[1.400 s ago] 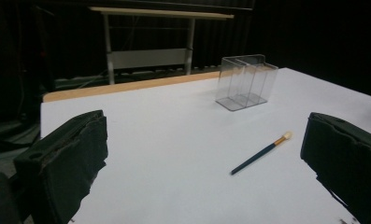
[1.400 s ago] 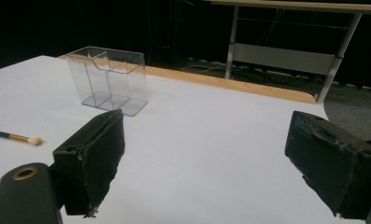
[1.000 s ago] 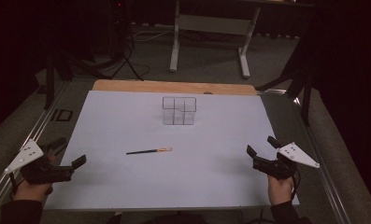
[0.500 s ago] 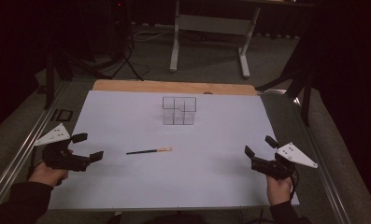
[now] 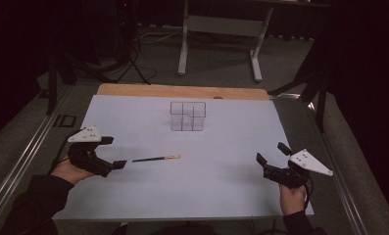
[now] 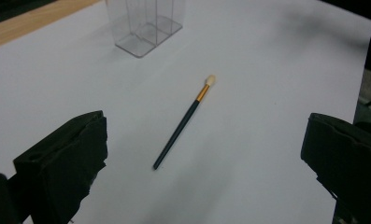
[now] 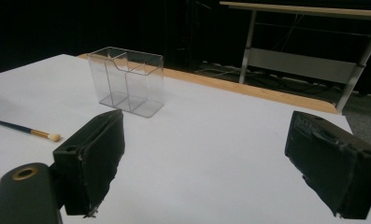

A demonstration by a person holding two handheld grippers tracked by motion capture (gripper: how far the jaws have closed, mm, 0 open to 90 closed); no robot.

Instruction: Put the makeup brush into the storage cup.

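Left gripper [image 5: 112,152]: jaws spread wide, holding nothing, positioned above the desk [image 5: 231,196] near its left edge. In the left gripper view the jaws frame the makeup brush [image 6: 183,122], whose handle end lies just ahead of them with bare white surface on both sides.

Right gripper [image 5: 271,152]: jaws likewise wide apart and holding nothing, positioned near the front right corner of the desk, well apart from the brush.

Makeup brush [image 5: 156,158]: lies flat on the desk, left of centre and toward the front edge, between the two grippers but much nearer the left one. It has a thin dark handle, a short gold ferrule and a small pale tip. The tip points toward the right edge of the desk, and the handle end points toward the left gripper.

Clear plastic organiser [image 5: 187,116]: stands upright toward the rear edge, near the centre, well apart from the brush. Inner walls divide it into compartments.

A strip of bare wood [image 5: 182,91] runs along the rear edge of the desk.
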